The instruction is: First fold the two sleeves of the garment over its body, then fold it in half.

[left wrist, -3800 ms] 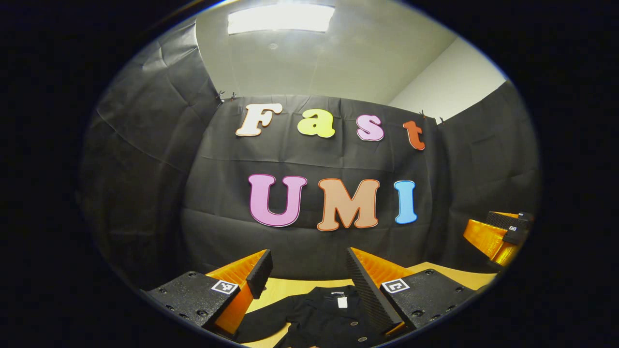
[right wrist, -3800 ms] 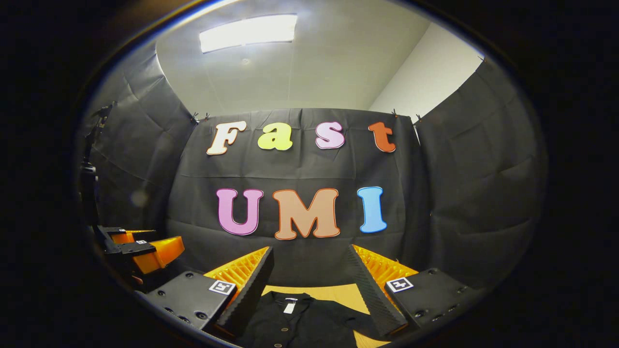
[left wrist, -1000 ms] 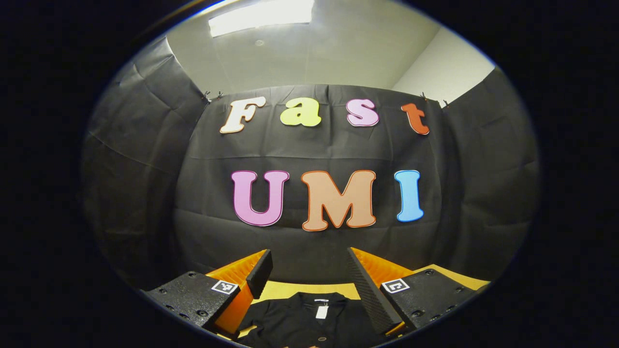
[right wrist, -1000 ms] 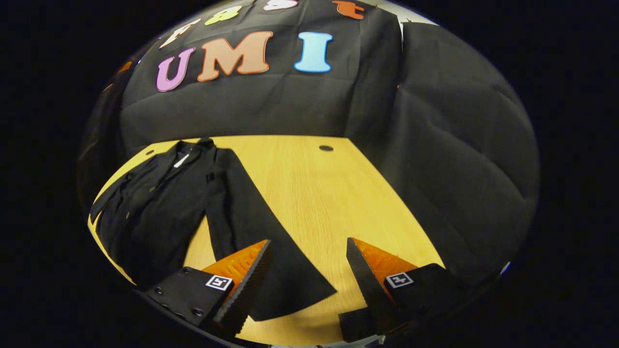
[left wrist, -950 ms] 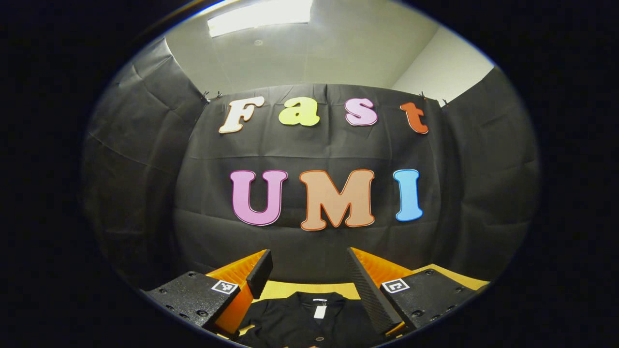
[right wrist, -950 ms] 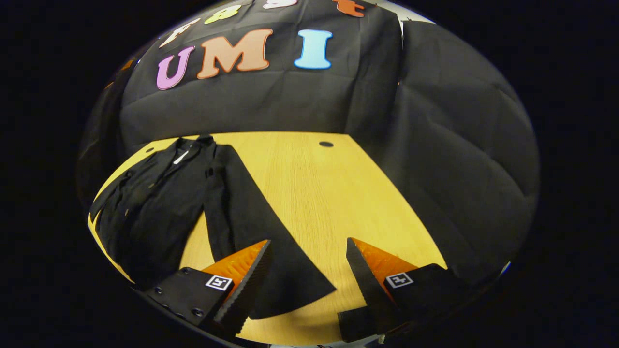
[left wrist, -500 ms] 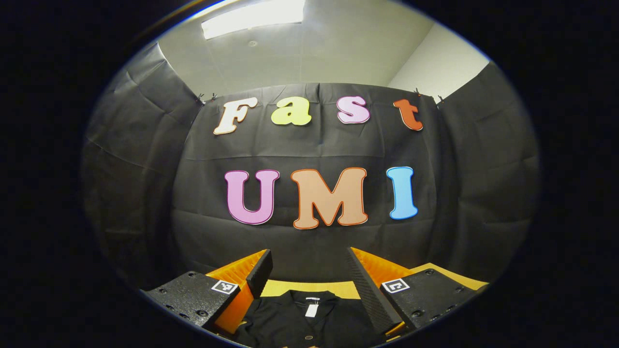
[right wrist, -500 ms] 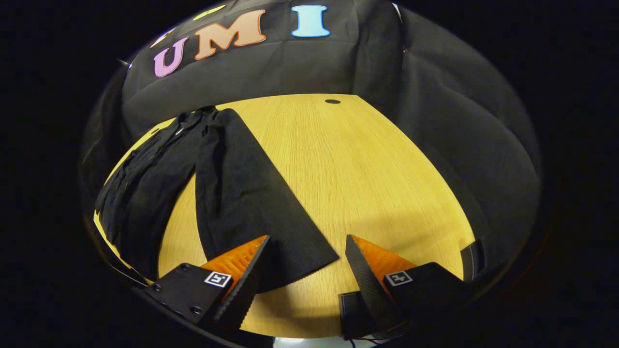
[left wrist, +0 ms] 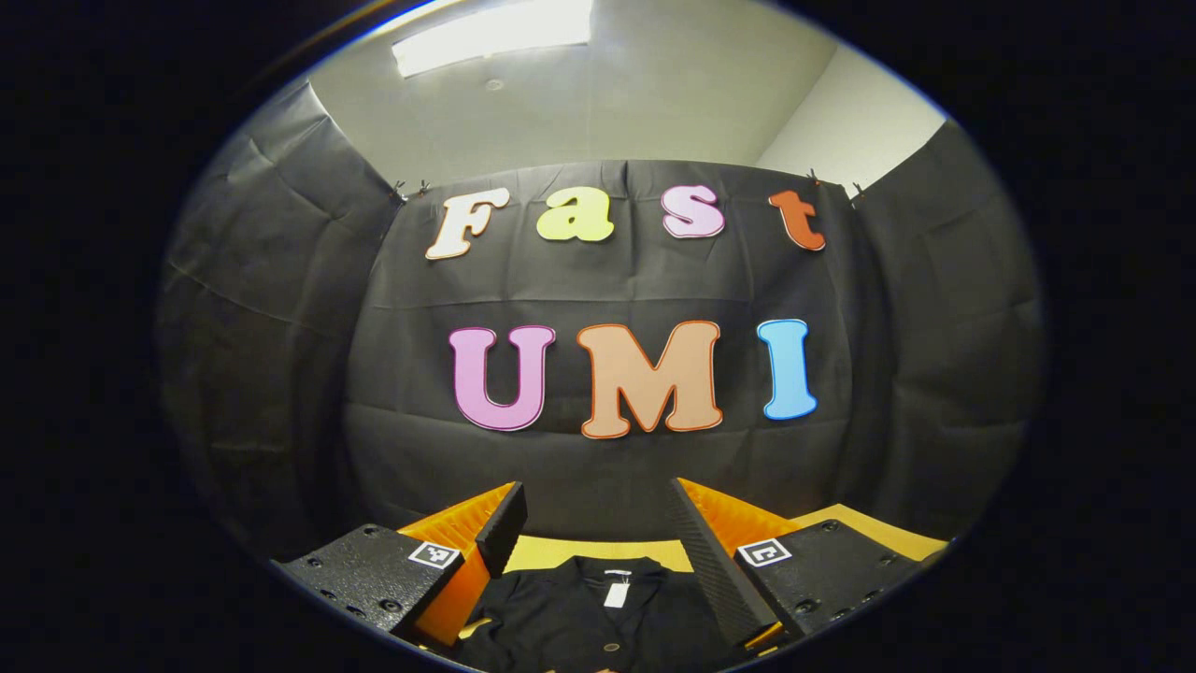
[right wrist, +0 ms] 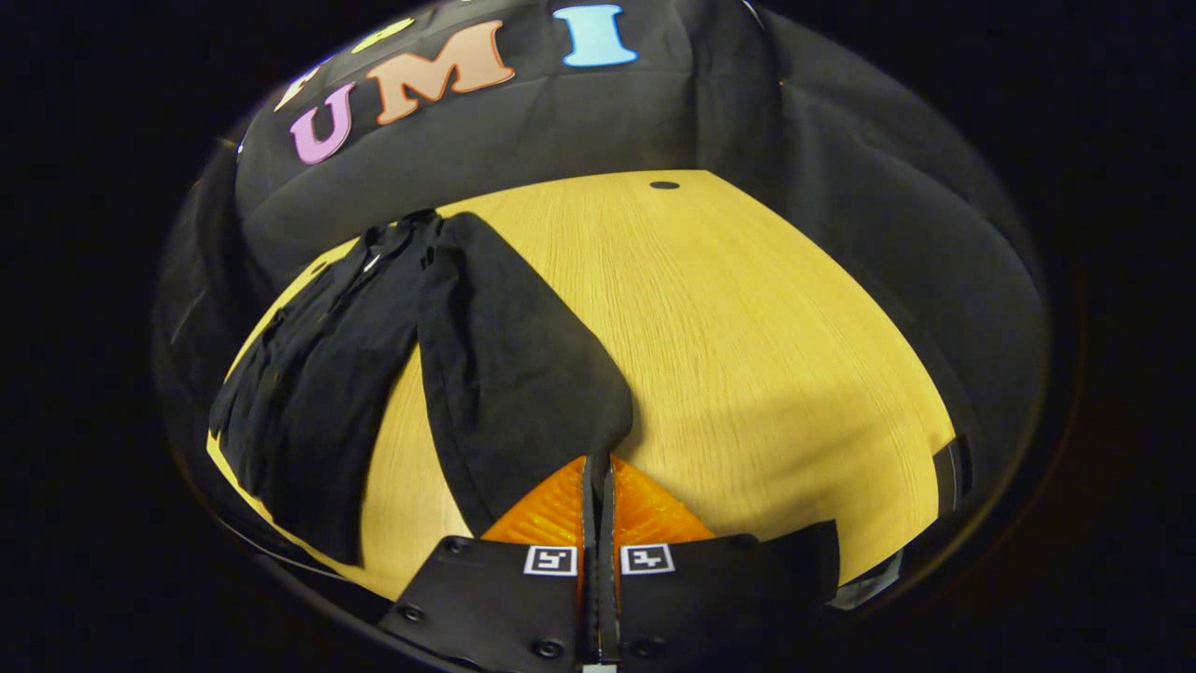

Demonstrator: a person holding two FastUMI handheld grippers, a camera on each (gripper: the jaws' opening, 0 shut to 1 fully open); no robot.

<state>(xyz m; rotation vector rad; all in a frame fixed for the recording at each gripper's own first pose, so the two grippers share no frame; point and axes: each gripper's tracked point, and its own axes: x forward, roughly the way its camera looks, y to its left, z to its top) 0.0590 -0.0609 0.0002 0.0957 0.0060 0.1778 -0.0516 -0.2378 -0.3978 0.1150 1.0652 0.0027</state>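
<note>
**Sleeve cuff pinched in the right gripper**

Shirt fabric, black and buttoned, lay spread on the light wooden table (right wrist: 747,308). In the right gripper view, going from left to right, the body (right wrist: 318,393) of the black shirt (right wrist: 374,355) ran along the table's left side, its collar toward the black cloth wall. Just right of the body, with a wedge of bare wood between them lower down, the right sleeve (right wrist: 514,374) stretched out from the shoulder toward the camera. Its cuff end reached the tips of the right gripper (right wrist: 598,467), whose orange fingers were pressed together with only a thin dark line between them; the cuff edge appeared caught there. Farther right the wood was bare, with a small dark hole (right wrist: 664,185) near the far edge.

In the left gripper view, the left gripper (left wrist: 598,523) was held level, facing the wall, its fingers spread wide and grasping nothing. Between and below them showed the shirt's collar (left wrist: 603,572) with a white neck tag (left wrist: 615,594), and a strip of the table behind it.
</note>
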